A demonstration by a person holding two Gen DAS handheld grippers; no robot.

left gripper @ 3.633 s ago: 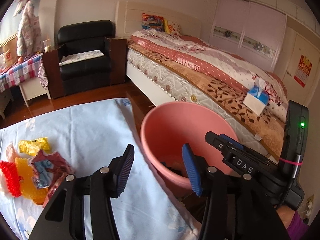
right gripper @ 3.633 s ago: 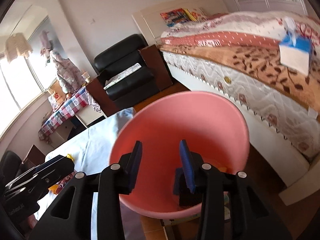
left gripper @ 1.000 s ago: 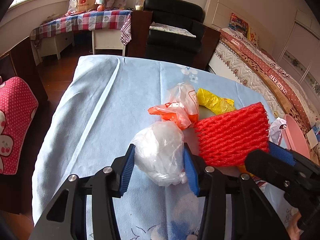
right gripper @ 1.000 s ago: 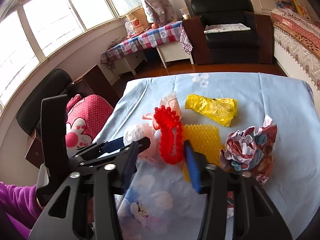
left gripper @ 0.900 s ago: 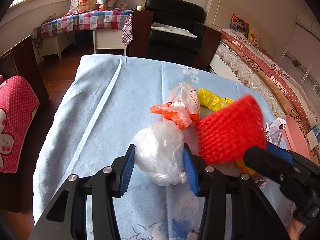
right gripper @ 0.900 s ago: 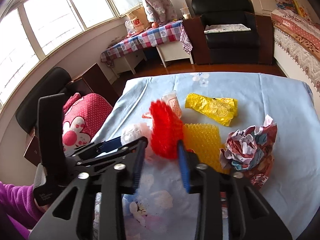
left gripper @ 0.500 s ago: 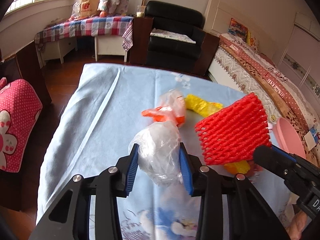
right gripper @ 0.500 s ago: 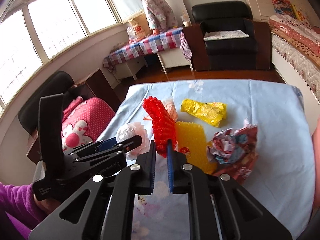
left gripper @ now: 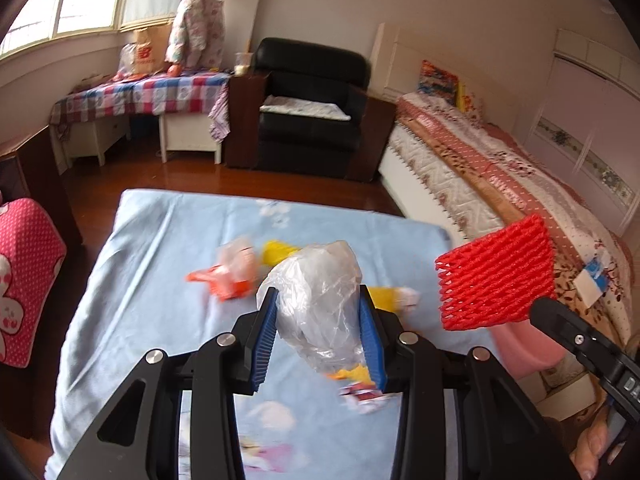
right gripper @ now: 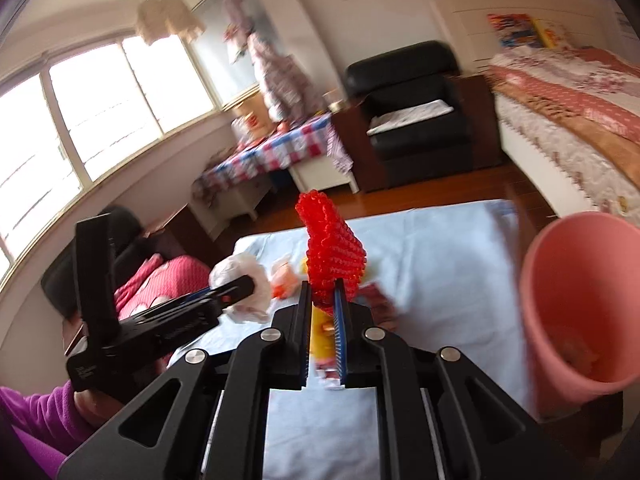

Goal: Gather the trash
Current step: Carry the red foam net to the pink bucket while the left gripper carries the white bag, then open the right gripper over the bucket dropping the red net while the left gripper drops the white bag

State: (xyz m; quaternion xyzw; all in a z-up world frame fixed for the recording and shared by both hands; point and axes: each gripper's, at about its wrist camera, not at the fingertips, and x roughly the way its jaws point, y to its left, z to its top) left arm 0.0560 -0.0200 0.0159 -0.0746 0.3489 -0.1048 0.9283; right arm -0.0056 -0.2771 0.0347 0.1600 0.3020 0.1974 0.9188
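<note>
Left wrist view: the left tongs (left gripper: 320, 336) clamp a crumpled clear bag (left gripper: 318, 300) above the blue bench (left gripper: 152, 248).

Right wrist view: the right tongs (right gripper: 323, 332) pinch red foam netting (right gripper: 334, 260) upright beside a pink bin (right gripper: 580, 300).

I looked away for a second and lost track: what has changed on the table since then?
Both claws closed and lifted. The left claw has raised the clear plastic bag off the blue cloth; the right claw has raised the red foam net toward the pink bucket. The orange bag and yellow wrapper stayed.
</note>
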